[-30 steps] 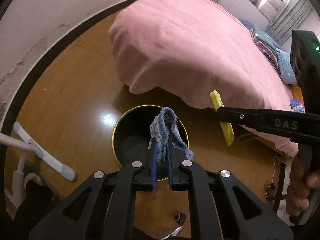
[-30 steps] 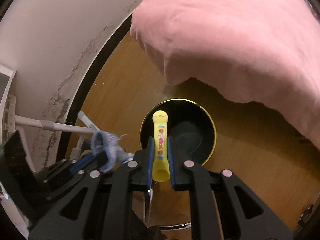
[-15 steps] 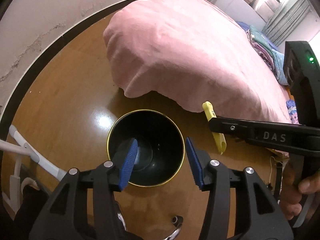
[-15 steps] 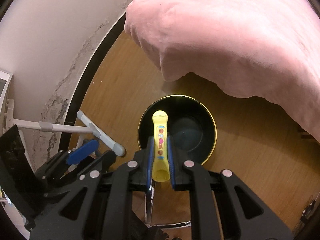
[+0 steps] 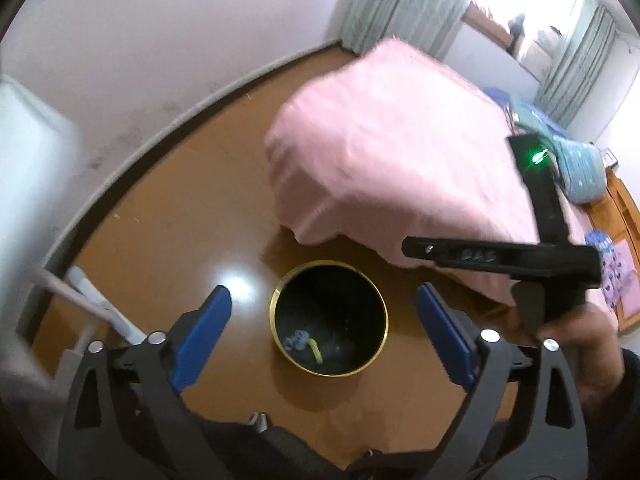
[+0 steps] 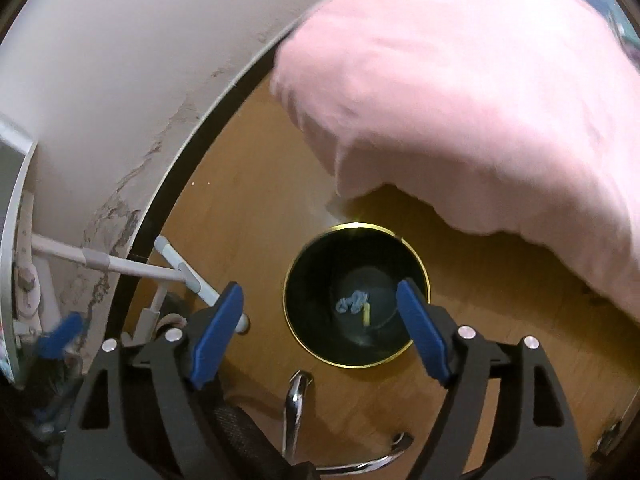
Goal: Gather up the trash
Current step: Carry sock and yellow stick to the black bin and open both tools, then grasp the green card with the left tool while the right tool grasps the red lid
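Wood floor, pink bed (image 5: 400,160) by bin (image 5: 276,312); blue rag (image 6: 352,303) and yellow stick (image 6: 365,314) lie inside; left hand-held gripper (image 5: 324,332) and right hand-held gripper (image 6: 320,328) above, angled down, jaws just opened, empty.

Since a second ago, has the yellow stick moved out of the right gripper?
Yes. The yellow stick now lies at the bottom of the black bin, beside the blue rag. The right gripper has just been opening; nothing is between its jaws.

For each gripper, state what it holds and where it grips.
Nothing: left gripper and right gripper have just opened; blue rag and yellow stick lie in the bin.
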`<state>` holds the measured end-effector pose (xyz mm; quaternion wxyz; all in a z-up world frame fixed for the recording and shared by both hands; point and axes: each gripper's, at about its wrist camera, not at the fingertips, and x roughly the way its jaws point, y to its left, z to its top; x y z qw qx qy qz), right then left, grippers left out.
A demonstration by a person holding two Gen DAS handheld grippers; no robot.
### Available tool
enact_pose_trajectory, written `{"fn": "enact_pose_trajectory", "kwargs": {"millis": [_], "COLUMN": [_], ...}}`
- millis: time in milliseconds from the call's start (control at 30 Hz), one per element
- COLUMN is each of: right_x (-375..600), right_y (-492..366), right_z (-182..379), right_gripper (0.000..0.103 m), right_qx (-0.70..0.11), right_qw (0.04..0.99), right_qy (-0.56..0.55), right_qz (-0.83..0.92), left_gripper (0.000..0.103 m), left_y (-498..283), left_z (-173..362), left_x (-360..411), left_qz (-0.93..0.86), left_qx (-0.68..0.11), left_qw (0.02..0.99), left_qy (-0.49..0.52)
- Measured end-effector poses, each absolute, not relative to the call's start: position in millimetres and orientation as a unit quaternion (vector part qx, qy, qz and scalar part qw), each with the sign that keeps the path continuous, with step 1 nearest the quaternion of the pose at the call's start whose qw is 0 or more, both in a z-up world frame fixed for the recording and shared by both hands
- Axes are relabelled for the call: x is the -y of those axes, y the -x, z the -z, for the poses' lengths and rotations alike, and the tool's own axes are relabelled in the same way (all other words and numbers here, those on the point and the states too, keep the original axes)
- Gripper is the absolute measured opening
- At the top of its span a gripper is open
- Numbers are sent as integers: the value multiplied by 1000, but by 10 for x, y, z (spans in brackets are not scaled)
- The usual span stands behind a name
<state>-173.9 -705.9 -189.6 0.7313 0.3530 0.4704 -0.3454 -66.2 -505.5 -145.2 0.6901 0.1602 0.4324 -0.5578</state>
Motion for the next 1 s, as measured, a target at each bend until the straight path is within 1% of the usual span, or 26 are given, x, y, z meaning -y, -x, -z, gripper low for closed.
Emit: {"fn": "enact_pose_trajectory", "kwargs": {"millis": [133, 200, 333, 400, 533, 633, 700, 767, 833, 1000], "right_x": [6624, 6317, 5561, 5095, 4208, 3673, 3440, 3249, 3200, 3190], "right_y": [1337, 1084, 498, 152, -499, -963, -1305, -1614, -1917, -2381], "right_z": [1384, 1106, 691, 565, 434, 379, 399, 443, 530, 763], "right_gripper": [84, 86, 88, 88, 88, 88, 88, 88, 92, 95], "right_qx": [-446, -431, -410, -413, -430, -441, -453, -469, -488, -533], "right_qw": [786, 815, 866, 881, 890, 886, 883, 877, 869, 844], "right_qy": [-289, -262, -215, -195, -154, -131, -104, -77, -54, -35], "right_qz": [316, 286, 189, 122, -3, -62, -66, -65, -52, -47], "left_gripper": [93, 93, 94, 94, 94, 94, 94, 94, 94, 94], "left_y": [549, 474, 241, 15, -367, -516, -566, -581, -594, -698], "left_z": [841, 522, 200, 159, 177, 244, 282, 311, 347, 470], "left_x": [4446, 4005, 3067, 2515, 1466, 745, 353, 158, 13, -213], "left_qz": [538, 524, 439, 378, 276, 197, 162, 147, 133, 123], "left_qx": [-395, -369, -329, -341, -367, -377, -381, -387, -393, -414], "left_qw": [730, 755, 821, 846, 881, 901, 907, 907, 907, 899], "left_qy": [-147, -138, -159, -155, -111, -83, -74, -75, -78, -72]}}
